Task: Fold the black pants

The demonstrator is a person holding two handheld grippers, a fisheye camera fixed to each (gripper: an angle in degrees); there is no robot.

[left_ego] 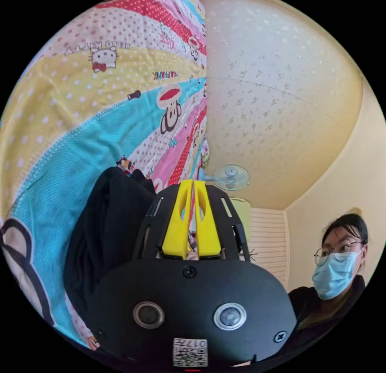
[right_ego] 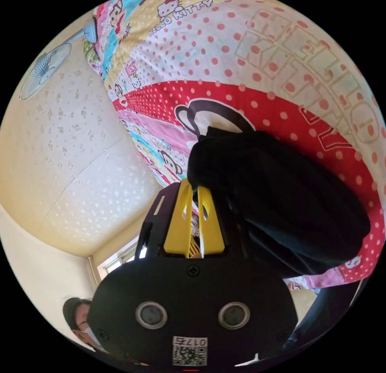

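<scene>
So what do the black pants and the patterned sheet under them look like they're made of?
The black pants look like soft, matte knit or fleece: no sheen, thick rounded folds. The sheet looks like thin printed cotton, with flat cartoon prints, polka dots and fine wrinkles. Neither fibre can be confirmed by sight.

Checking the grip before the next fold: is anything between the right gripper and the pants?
Nothing visible. The right gripper has its yellow jaws nearly together, right at the edge of the black pants, which lie bunched on the patterned sheet. Whether cloth is pinched is unclear.
</scene>
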